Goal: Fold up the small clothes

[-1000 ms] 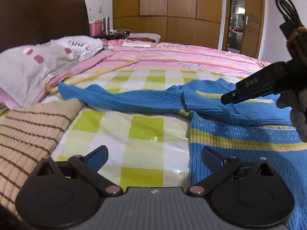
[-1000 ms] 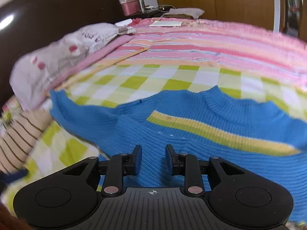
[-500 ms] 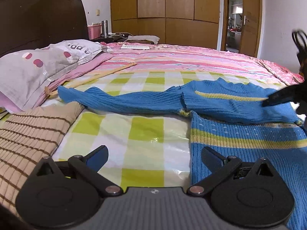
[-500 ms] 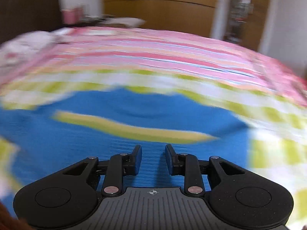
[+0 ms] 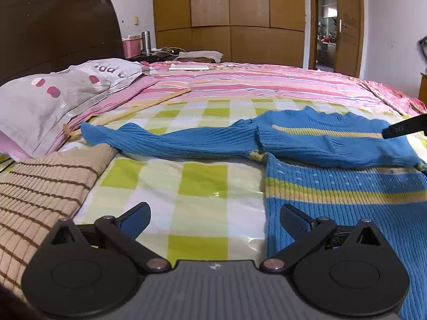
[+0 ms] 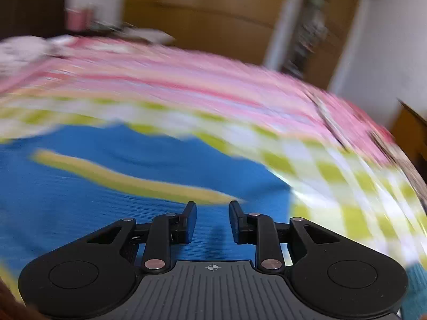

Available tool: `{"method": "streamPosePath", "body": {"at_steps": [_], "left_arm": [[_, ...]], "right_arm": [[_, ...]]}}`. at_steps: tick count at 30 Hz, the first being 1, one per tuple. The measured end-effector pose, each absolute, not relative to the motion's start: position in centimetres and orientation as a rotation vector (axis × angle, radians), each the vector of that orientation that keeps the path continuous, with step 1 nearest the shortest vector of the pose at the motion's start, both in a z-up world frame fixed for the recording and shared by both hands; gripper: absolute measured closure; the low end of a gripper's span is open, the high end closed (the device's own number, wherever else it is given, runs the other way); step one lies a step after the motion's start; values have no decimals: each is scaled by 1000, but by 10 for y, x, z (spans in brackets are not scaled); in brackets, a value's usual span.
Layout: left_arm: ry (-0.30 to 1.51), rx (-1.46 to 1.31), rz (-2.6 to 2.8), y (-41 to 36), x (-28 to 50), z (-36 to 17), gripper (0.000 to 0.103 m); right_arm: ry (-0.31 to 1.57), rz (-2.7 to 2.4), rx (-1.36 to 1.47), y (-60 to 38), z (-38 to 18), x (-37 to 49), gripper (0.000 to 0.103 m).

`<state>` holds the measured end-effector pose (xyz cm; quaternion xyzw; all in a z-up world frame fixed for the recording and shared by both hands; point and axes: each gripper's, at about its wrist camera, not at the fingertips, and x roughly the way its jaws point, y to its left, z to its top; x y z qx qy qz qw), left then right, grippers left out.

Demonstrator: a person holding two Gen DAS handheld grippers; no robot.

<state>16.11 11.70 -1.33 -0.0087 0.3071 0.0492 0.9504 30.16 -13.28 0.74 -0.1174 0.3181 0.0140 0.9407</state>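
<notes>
Black left hand-held gripper (image 5: 214, 217), blue finger pads (image 5: 134, 217), silver pivot screws, ribbed grey base, crosshair mark

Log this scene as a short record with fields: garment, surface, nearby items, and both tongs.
garment: blue ribbed knit sweater with yellow stripes, one sleeve folded across its chest, the other stretched out to the side
surface: green-and-white checked sheet
nearby: beige brown-striped knit garment; grey pillow
left tongs: open, empty
right tongs: open, empty, over sweater
</notes>
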Motion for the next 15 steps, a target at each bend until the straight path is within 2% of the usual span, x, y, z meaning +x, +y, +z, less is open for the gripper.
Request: {"method": "streamPosePath", "body": {"at_steps": [7,15], "left_arm": [[615,-36,122,125,159,-9,0],[615,-46,121,132,159,-9,0]], "right_arm": [[563,474,-316,-36,15,257,77],[574,487,-517,17,-19,263,78]]}}
